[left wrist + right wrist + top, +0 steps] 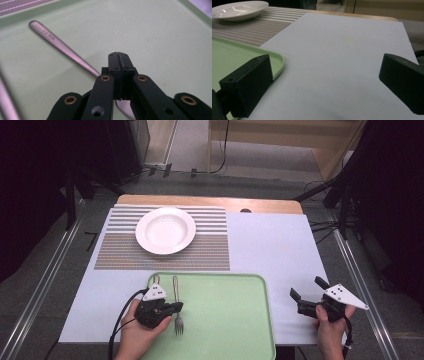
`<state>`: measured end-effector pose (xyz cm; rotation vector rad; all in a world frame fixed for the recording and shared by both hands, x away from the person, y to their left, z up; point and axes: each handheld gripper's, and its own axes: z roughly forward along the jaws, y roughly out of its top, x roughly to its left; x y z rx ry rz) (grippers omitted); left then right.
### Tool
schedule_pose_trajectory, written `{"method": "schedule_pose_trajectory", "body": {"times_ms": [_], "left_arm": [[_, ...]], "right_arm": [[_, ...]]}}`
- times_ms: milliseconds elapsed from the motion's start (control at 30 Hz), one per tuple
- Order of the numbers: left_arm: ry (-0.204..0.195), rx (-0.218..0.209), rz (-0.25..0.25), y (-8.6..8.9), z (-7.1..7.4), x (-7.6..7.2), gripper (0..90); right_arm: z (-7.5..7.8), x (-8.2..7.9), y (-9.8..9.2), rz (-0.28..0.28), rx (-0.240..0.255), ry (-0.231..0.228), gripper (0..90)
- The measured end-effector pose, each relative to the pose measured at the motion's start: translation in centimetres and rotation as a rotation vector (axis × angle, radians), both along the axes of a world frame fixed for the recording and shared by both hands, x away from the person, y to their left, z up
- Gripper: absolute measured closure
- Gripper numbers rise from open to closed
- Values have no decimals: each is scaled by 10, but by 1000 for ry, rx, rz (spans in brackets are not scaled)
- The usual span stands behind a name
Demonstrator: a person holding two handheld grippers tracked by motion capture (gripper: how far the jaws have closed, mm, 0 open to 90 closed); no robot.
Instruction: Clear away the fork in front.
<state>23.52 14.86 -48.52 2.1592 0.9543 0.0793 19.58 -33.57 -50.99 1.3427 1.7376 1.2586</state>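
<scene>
Two pieces of silver metal cutlery on a pale green plastic tray (235,320): a fork (177,307) and, just left of it, a second utensil (155,281) mostly hidden under the left hand (136,337). Fork lying flat in the tray's left part, long axis running near to far across the table, tines toward the person's edge, handle end pointing away toward the plate. In the left gripper view, fork handle (63,47) slanting from upper left down to the claw, with the blurred second utensil at the lower left edge.

Left claw (176,307) clenched, jaws pressed together, low over the fork's neck just beside the handle; cannot tell whether touching it or pinching any metal. Right claw (305,292) released, jaws wide apart, held over bare table to the right of the tray, well apart from the fork.

White sheet (275,255) covering most of a light wooden table (210,200), wood showing only along the far edge. Striped woven placemat (210,252) on the far left part, just beyond the tray. Grey floor around, metal rails at both sides, dark stands and cables, pale wooden furniture at the back.

One round white ceramic plate (165,230) on the placemat, nothing in it. Tray holding the two utensils on its left side, the rest bare.
</scene>
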Motion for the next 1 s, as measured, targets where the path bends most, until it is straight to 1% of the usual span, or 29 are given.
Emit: {"method": "schedule_pose_trajectory", "body": {"times_ms": [100, 167, 200, 233, 267, 367, 533, 600, 700, 733, 833, 933, 1000], "left_arm": [[4, 39, 2, -6, -4, 5, 896], [-12, 82, 11, -6, -6, 5, 896], [-10, 80, 13, -4, -7, 5, 897], [1, 79, 18, -1, -6, 6, 897], [5, 84, 28, 2, -5, 6, 897], [16, 77, 33, 11, -4, 8, 897], [26, 66, 57, 25, -4, 9, 897], [31, 51, 67, 28, -5, 11, 897], [34, 64, 63, 26, -4, 17, 897], [31, 64, 55, 22, -3, 20, 896], [21, 85, 43, 14, -2, 28, 897], [18, 101, 49, 9, -1, 38, 897], [20, 108, 57, 10, -2, 43, 897]], "right_arm": [[0, -1, 0, -2, -2, -3, 0], [0, -1, -1, 0, -5, -7, 0], [0, -1, -1, -1, -2, -6, 0], [0, -1, -1, -4, 0, -2, 0], [0, -1, -2, -4, -1, -3, 0], [0, -1, -3, -7, 0, -7, 0], [0, -1, -3, -1, -6, -6, 0], [0, -1, -2, -3, -4, -6, 0], [0, -1, -2, -3, -2, -5, 0], [0, 0, -2, -2, -6, -6, 0], [1, -1, 0, -4, -3, -3, 0], [1, -2, -1, -7, 1, -8, 0], [1, -2, -2, -9, 4, -7, 0]]}}
